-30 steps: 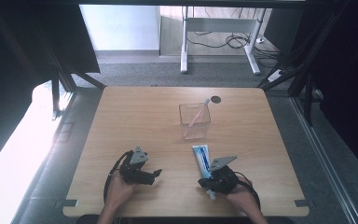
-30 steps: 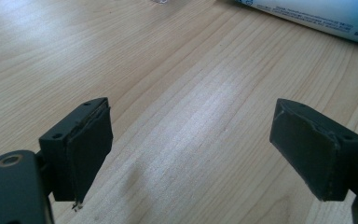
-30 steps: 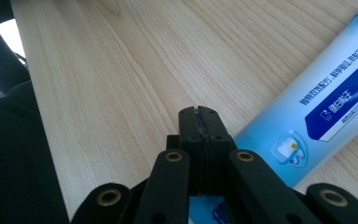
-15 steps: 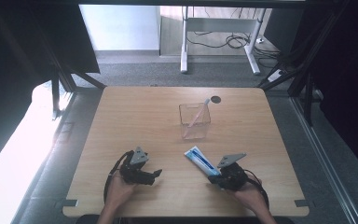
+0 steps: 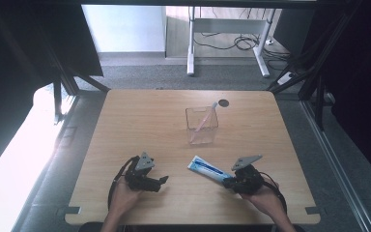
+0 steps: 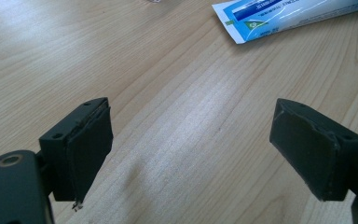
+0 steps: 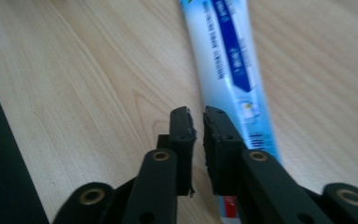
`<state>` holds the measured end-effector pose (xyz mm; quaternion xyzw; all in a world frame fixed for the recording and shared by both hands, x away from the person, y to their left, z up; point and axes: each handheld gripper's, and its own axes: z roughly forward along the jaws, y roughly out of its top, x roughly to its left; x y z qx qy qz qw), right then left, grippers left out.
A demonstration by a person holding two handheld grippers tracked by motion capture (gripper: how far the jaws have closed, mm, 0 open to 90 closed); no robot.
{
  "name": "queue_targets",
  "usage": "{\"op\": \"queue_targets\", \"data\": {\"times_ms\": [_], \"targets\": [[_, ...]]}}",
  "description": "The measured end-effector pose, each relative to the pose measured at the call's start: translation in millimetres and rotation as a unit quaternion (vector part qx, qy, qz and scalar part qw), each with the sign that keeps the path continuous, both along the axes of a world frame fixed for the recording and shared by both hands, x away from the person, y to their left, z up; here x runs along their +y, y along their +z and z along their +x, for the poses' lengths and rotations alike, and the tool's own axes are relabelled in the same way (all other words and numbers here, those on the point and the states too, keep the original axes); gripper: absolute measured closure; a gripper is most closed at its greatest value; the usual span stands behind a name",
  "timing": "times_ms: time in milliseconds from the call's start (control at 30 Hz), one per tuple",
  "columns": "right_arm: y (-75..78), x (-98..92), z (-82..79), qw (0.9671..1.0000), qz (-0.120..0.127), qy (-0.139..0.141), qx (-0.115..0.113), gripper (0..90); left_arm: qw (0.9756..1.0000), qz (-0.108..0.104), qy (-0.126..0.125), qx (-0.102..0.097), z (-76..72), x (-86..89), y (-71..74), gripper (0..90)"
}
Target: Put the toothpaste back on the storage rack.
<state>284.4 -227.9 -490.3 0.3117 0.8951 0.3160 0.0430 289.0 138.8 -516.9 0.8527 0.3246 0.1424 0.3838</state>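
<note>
Toothpaste tube (image 7: 230, 70) flat on the wooden table (image 5: 140, 121), just beside and partly under the right gripper (image 7: 199, 123), jaws nearly together with a thin slit between them, just been opening, nothing pinched; tube free of the pads (image 7: 182, 126), so likely let go or about to be taken anew. Same tube (image 5: 208, 170) slantwise on the near right part of the table, cap end toward the right gripper (image 5: 229, 182), crimped end (image 6: 242, 21) toward the table's middle. Left gripper (image 6: 191, 149) low over bare wood, jaws spread wide and empty, probably parked out of the way. Farther off, clear cup (image 5: 202, 126) upright near mid-table, pink toothbrush (image 5: 204, 118) leaning inside: a probable home for the tube.
</note>
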Motion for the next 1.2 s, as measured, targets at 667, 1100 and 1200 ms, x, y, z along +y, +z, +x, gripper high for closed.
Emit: {"op": "queue_targets", "data": {"times_ms": [667,1100,1200], "targets": [[9.7,12.5,25.0,0.9942,-0.106,0.016,0.012,52.8,1.0,0.003,-0.002,0.001,0.8,1.3,-0.1,13.4],[-2.1,34.8,39.1,0.9859,-0.16,0.041,0.024,51.4,0.9999,0.009,-0.007,0.008,1.7,0.7,-2.4,13.4],[-5.3,39.6,42.8,0.9836,-0.172,0.048,0.029,50.3,0.9999,0.01,-0.009,0.009,1.8,0.6,-2.4,13.4]]}}
